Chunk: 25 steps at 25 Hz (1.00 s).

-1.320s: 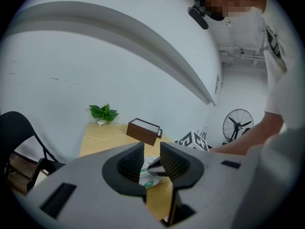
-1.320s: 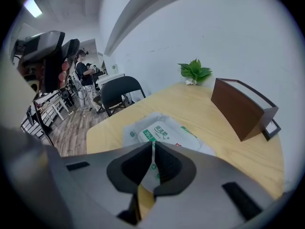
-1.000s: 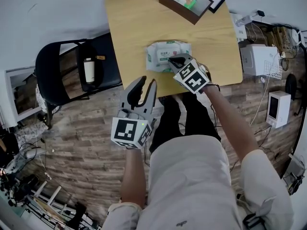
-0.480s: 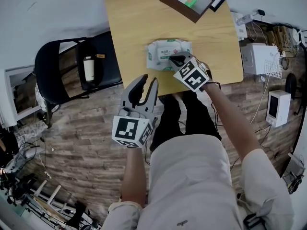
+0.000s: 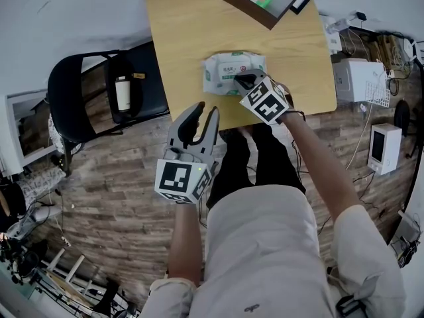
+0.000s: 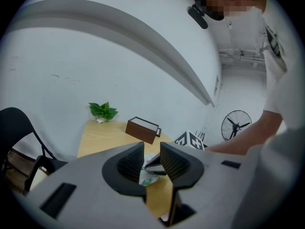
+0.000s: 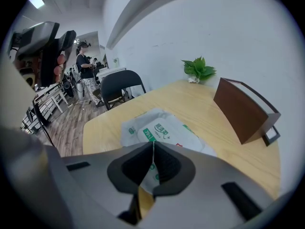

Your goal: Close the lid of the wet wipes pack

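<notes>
The wet wipes pack (image 5: 225,71) lies flat on the wooden table (image 5: 185,38), white with green print. My right gripper (image 5: 240,81) points steeply down with its tips on the pack's near right part. In the right gripper view the right gripper (image 7: 153,144) has just been closing; its tips meet with nothing between them, right over the pack (image 7: 164,128), whose top lies flat. My left gripper (image 5: 201,113) hangs off the table's near edge, open and holding nothing. In the left gripper view the left gripper (image 6: 151,152) shows a narrow gap, and the pack (image 6: 146,178) shows through it.
A brown box (image 5: 255,2) with a framed picture stands at the table's far right, a small plant (image 7: 199,68) at the far edge. A black chair (image 5: 99,91) carrying a bottle (image 5: 123,96) stands left of the table. White devices (image 5: 358,81) and cables crowd the floor at right.
</notes>
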### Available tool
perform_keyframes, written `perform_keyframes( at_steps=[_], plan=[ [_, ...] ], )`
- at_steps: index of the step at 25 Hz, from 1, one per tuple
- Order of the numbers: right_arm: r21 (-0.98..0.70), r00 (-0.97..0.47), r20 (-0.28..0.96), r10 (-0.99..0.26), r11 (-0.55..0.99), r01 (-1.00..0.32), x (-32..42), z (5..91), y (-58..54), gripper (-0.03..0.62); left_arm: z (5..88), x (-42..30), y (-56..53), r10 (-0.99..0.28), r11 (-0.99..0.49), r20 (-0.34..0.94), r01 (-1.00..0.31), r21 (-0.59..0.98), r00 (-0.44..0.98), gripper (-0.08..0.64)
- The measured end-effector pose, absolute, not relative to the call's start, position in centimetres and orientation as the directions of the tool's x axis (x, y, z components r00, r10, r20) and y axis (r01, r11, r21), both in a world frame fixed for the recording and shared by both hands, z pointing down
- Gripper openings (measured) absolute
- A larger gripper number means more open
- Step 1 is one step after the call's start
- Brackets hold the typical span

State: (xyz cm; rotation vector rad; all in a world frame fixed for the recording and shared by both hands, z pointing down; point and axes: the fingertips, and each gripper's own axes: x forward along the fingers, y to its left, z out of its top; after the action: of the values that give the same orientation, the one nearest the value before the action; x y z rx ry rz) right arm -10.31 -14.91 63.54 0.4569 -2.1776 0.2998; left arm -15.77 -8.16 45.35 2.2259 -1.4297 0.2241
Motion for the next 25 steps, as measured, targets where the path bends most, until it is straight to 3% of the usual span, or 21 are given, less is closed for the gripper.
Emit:
perform_keyframes(
  at_steps=[10,25],
  plan=[
    [-0.070,-0.582,0.781,-0.228,0.893,-0.444,-10.1,62.2,-14.9,0.012,44.4,-15.7,-7.9,-0.813,-0.359,0.368,-0.886,0.294,0.451,0.101],
    [0.017,-0.640,0.684,-0.349,0.886,-0.464,-8.3,52.6,-12.9,0.008,41.0,-15.1,-6.3,-0.825,-0.392,0.330,-0.885,0.250,0.459,0.101]
  ],
)
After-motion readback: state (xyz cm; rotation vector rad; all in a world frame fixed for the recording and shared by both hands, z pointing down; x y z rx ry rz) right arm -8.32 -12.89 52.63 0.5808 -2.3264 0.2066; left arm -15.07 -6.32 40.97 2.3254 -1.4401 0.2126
